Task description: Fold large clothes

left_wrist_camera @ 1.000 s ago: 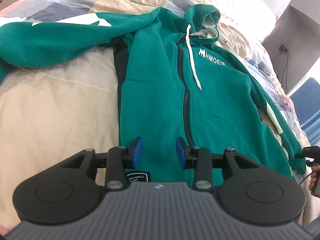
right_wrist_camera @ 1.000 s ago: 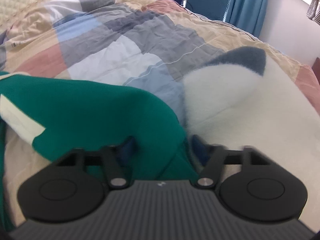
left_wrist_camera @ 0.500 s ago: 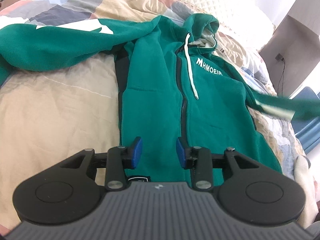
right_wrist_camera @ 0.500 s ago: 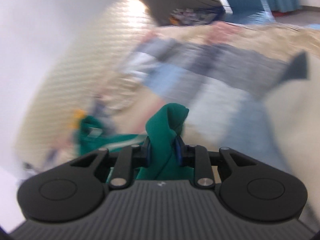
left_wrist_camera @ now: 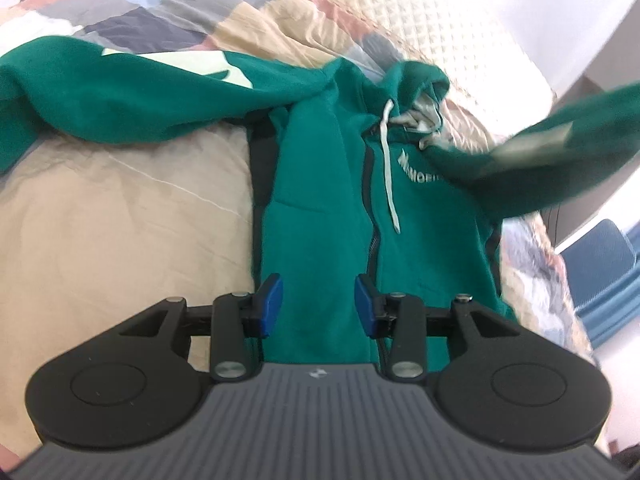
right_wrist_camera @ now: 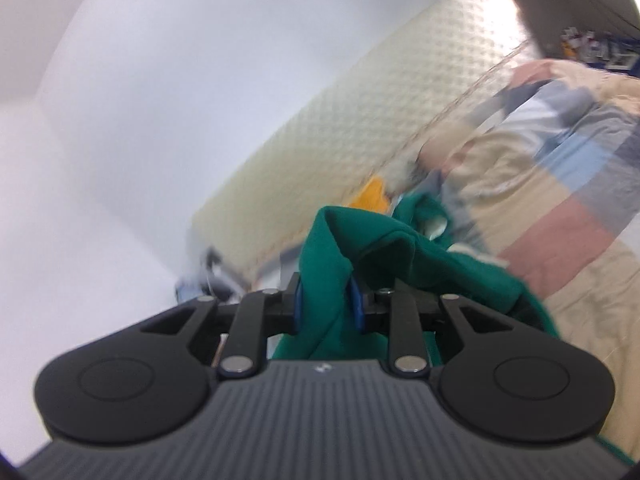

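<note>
A green zip hoodie [left_wrist_camera: 332, 208] with white drawstrings lies face up on the bed. Its left sleeve [left_wrist_camera: 120, 96] stretches out to the left. Its right sleeve [left_wrist_camera: 540, 152] is lifted in the air, blurred, above the chest. My left gripper [left_wrist_camera: 318, 306] is open and empty, hovering over the hoodie's lower hem. My right gripper [right_wrist_camera: 326, 304] is shut on the green sleeve cuff [right_wrist_camera: 332, 264] and holds it up, with the headboard behind.
The bed carries a beige and patchwork quilt [left_wrist_camera: 120, 232]. A cream quilted headboard [right_wrist_camera: 360, 120] and white wall stand behind. A blue chair [left_wrist_camera: 600, 264] and grey furniture are at the right of the bed.
My right gripper closed on the right sleeve cuff, lifted it off the bed and swung it up and over toward the hoodie's chest. My left gripper stayed open over the hem.
</note>
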`<state>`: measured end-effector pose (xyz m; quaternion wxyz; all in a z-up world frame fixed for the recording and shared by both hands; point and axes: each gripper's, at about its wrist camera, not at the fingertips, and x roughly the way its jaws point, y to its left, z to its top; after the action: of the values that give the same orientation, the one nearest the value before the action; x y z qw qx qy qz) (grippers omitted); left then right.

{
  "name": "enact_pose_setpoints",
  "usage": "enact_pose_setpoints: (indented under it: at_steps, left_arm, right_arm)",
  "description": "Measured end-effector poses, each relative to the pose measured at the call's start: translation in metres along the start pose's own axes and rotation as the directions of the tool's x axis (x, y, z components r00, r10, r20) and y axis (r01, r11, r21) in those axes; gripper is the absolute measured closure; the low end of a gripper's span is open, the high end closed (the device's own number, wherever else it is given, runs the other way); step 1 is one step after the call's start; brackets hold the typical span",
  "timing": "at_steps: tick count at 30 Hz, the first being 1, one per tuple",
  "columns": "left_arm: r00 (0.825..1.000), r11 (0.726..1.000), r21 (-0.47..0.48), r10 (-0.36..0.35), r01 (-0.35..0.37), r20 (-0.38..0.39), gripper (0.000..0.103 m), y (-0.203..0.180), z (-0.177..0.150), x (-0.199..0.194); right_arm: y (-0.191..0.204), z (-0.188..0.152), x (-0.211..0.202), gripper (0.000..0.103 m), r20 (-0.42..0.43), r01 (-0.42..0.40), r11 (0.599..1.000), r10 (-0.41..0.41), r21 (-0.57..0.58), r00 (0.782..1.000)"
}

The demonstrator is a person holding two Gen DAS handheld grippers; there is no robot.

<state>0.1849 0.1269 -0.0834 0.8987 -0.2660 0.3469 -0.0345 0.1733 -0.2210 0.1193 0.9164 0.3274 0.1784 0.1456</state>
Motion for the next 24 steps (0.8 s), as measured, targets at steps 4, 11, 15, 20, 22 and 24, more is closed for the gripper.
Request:
enact_pose_setpoints:
  at_steps: [4,11,15,20,22,24]
  left_arm:
    - [0.999,0.998,-0.06,-0.022,0.023,0.024,0.056,0.012,0.005,-0.004]
    - [0.997,0.989,-0.124,-0.081,0.083,0.02,0.055,0.022,0.005,-0.003]
    - [0.993,0.985,-0.127,-0.119,0.12,0.014,0.054,0.019,0.005,-0.001]
    - [0.984,0.978,-0.109,-0.176,0.178,0.023,0.047,0.01,0.003,-0.003]
    - [0.98,0.976,-0.094,-0.197,0.198,0.022,0.046,0.006,0.002,-0.003]
    - [0.975,0.971,-0.084,-0.222,0.223,0.013,0.046,0.002,0.0,0.0]
  right_arm:
    - [0.001,-0.079,0.035,0.076,-0.109,0.022,0.998,-0.028,-0.061,0.994]
    - [-0.044,-0.211,0.071,0.074,-0.293,0.109,0.99,-0.13,-0.088,0.947]
    - [-0.065,-0.248,0.071,0.062,-0.393,0.132,0.987,-0.158,-0.092,0.906]
    - [-0.074,-0.228,0.054,0.033,-0.449,0.1,0.994,-0.112,-0.051,0.887]
    - [-0.075,-0.214,0.044,0.03,-0.454,0.08,0.995,-0.099,-0.061,0.885]
    - [-0.083,-0.199,0.036,0.029,-0.427,0.072,0.996,-0.09,-0.058,0.9]
